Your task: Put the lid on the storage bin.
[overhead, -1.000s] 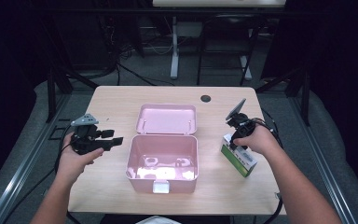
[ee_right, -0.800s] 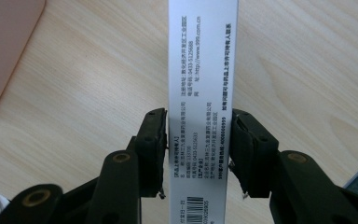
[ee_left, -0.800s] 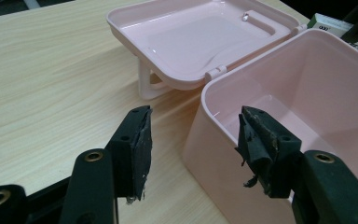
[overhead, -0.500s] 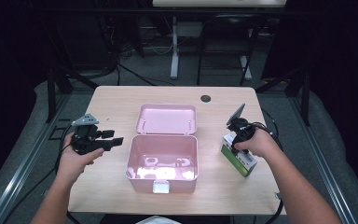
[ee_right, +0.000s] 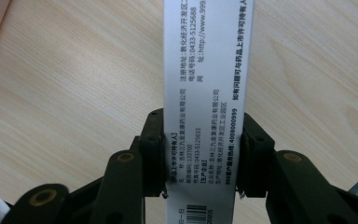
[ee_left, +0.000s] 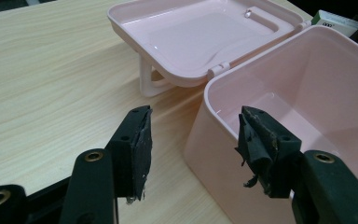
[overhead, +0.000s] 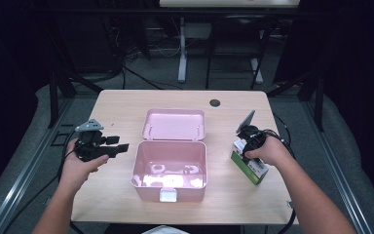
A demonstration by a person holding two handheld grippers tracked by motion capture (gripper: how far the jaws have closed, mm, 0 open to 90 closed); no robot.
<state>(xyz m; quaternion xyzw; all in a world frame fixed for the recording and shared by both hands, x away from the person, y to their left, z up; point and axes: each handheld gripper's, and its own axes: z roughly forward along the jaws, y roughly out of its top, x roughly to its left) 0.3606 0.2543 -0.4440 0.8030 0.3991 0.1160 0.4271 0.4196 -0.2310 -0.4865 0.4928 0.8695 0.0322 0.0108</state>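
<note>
An open pink plastic box point(overhead: 170, 165) stands at the table's middle, its lid point(overhead: 174, 124) folded back flat behind it. The box looks bare inside. My left gripper point(overhead: 119, 146) hovers open just left of the box; in the left gripper view its jaws point(ee_left: 193, 149) straddle the box's near corner point(ee_left: 279, 79) without touching it. A green and white medicine carton point(overhead: 253, 169) stands tilted right of the box. My right gripper point(overhead: 242, 145) is shut on its upper end. In the right gripper view the pads clamp the carton's white printed face point(ee_right: 205, 70).
The wooden table point(overhead: 117, 107) has a dark cable hole point(overhead: 215, 103) near its far edge. Cables trail off both table sides. Dark floor and desk legs lie beyond. The carton's top point(ee_left: 338, 19) peeks past the pink box in the left gripper view.
The right gripper has edged slightly left and down on the carton. The left gripper and the pink box have stayed put.
</note>
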